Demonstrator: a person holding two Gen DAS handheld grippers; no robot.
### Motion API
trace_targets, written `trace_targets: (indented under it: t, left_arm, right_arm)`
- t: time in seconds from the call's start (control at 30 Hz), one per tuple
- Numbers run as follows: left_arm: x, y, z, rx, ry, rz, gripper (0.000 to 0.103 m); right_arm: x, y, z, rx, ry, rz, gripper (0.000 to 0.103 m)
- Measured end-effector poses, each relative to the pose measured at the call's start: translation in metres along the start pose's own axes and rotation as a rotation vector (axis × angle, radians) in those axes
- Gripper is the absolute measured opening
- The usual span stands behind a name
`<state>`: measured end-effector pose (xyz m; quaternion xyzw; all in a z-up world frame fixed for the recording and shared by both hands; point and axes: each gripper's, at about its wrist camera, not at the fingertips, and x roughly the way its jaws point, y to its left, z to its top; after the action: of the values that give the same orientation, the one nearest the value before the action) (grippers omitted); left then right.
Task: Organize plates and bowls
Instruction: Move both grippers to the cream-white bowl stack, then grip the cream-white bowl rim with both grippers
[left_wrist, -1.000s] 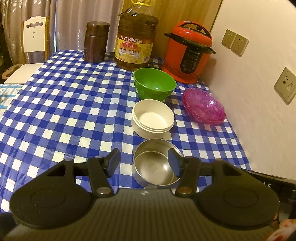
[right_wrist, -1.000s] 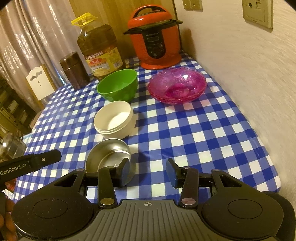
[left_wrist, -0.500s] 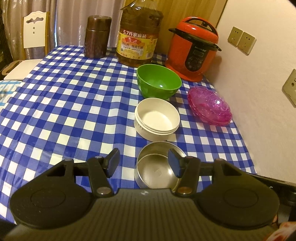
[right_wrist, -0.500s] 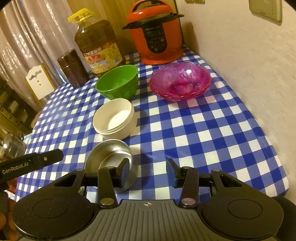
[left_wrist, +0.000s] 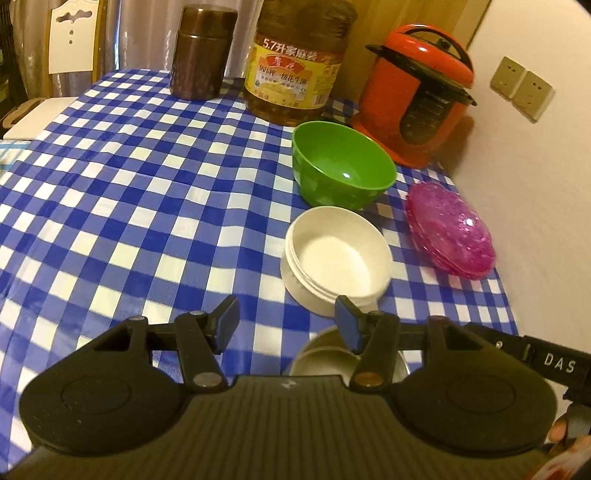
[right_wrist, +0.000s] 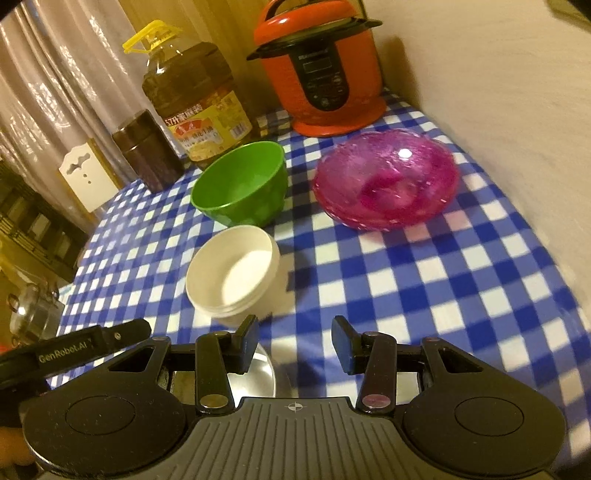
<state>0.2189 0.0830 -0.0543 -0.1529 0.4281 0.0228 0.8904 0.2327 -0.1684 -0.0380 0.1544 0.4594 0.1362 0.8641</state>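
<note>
Three bowls stand in a row on the blue checked tablecloth: a green bowl (left_wrist: 343, 170) (right_wrist: 242, 182) farthest, a white bowl (left_wrist: 338, 258) (right_wrist: 232, 271) in the middle, a steel bowl (left_wrist: 325, 356) (right_wrist: 255, 373) nearest, mostly hidden under the grippers. A stack of pink glass plates (left_wrist: 450, 229) (right_wrist: 386, 179) lies to the right, by the wall. My left gripper (left_wrist: 286, 319) is open and empty, above the steel bowl's near side. My right gripper (right_wrist: 295, 343) is open and empty, just right of the steel bowl.
A red pressure cooker (left_wrist: 417, 92) (right_wrist: 325, 70), a big oil bottle (left_wrist: 299, 59) (right_wrist: 192, 99) and a brown canister (left_wrist: 201, 48) (right_wrist: 147, 151) stand along the table's far edge. The wall (left_wrist: 535, 184) runs along the right. A chair (left_wrist: 72, 40) stands beyond the far left corner.
Both grippers have moved forward over the table; the steel bowl has slid under them in both views. Both stay open and empty. The bowls and plates have not moved.
</note>
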Motion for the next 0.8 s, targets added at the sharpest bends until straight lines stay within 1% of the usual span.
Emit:
trace_targets:
  t: [0.1,0.27,0.43,0.5,0.73,0.77,0.8]
  left_arm:
    - [0.019,0.004,0.008,-0.010,0.008,-0.012,0.048]
    - [0.048,0.004,0.020,-0.007,0.026,-0.020,0.046]
    - [0.075,0.001,0.025,0.009,0.048,-0.027,0.037]
    - [0.083,0.002,0.026,0.002,0.053,-0.033,0.032]
    - [0.099,0.006,0.029,-0.009,0.065,-0.049,0.024]
    - [0.100,0.006,0.030,-0.008,0.066,-0.050,0.022]
    - [0.101,0.005,0.031,-0.005,0.066,-0.051,0.021]
  right_arm:
    - [0.018,0.000,0.010,0.002,0.008,0.015,0.044]
    - [0.047,0.003,0.025,-0.008,0.022,0.039,0.044]
    - [0.075,0.004,0.034,-0.010,0.049,0.045,0.044]
    - [0.083,0.004,0.035,-0.008,0.057,0.049,0.044]
    - [0.107,0.005,0.039,-0.013,0.082,0.044,0.044]
    - [0.109,0.005,0.039,-0.013,0.084,0.042,0.042]
    - [0.111,0.006,0.039,-0.012,0.088,0.040,0.038]
